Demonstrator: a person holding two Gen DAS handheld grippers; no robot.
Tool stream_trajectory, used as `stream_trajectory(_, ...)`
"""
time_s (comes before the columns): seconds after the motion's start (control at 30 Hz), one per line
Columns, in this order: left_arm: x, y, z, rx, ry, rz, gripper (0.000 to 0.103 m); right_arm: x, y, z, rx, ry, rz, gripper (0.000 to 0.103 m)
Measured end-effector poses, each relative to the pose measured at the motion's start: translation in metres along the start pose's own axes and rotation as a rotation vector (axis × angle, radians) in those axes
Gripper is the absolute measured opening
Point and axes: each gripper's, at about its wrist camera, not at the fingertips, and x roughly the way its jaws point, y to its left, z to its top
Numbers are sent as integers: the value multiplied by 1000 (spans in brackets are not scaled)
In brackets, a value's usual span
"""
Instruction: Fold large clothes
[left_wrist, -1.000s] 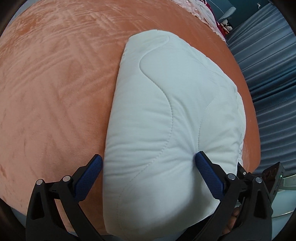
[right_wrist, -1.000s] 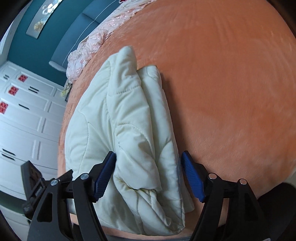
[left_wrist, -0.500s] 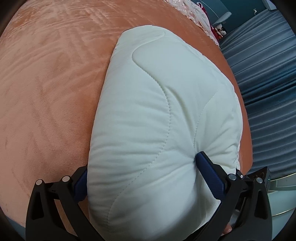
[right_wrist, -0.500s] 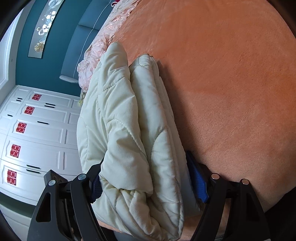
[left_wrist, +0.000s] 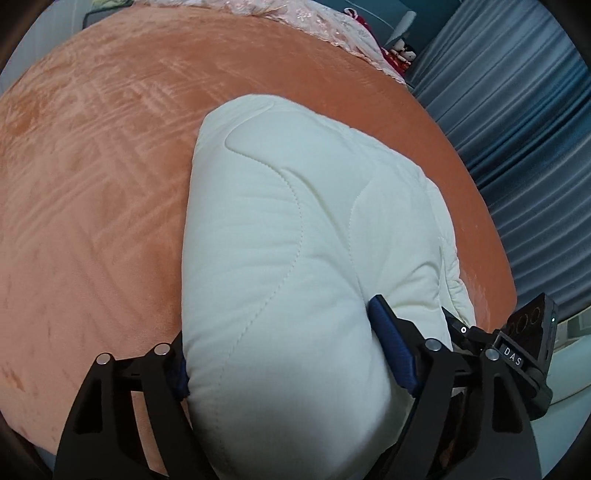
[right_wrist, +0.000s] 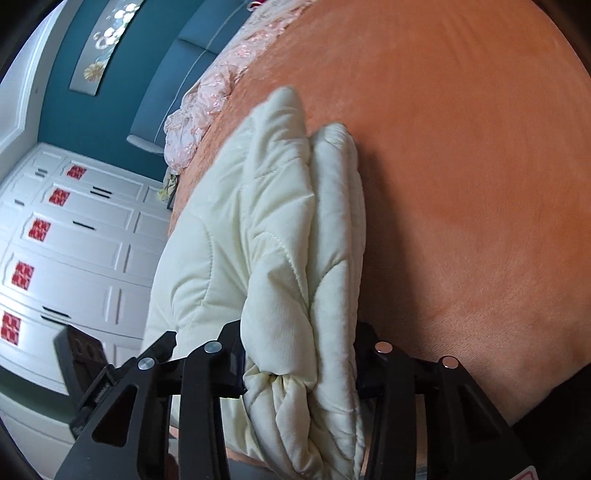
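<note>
A cream quilted garment (left_wrist: 295, 229) lies folded into a thick bundle on the orange bedspread (left_wrist: 92, 184). My left gripper (left_wrist: 280, 343) straddles its near rounded end. Its jaws are closing, and the right blue pad (left_wrist: 391, 347) dents the padding while the left pad is mostly hidden behind the cloth. In the right wrist view the same garment (right_wrist: 280, 229) shows its stacked layered edges. My right gripper (right_wrist: 299, 354) is closing on those layers, which are squeezed into a narrow bunch between its fingers, with the pads buried in the fabric.
Pink lace bedding (left_wrist: 314, 22) is heaped at the head of the bed. Blue curtains (left_wrist: 524, 147) hang close past the bed's right edge. A white wardrobe (right_wrist: 74, 258) and a teal wall (right_wrist: 59, 92) stand beyond the left edge. Orange bedspread (right_wrist: 461, 184) stretches right of the garment.
Both grippers pushed forward around the garment's near end, then narrowed their jaws onto it. The bundle's end now bulges up between the fingers.
</note>
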Motion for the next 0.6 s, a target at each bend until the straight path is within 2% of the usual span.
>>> stream_trajectory(0.27,-74,-39,19,137,-154,-42,71,-62,70,1,-197,-124,-12,36)
stream_trajectory(0.6,-185,-73,43,251,-440,-97,71,-132,157,10,-352,-307,106,36)
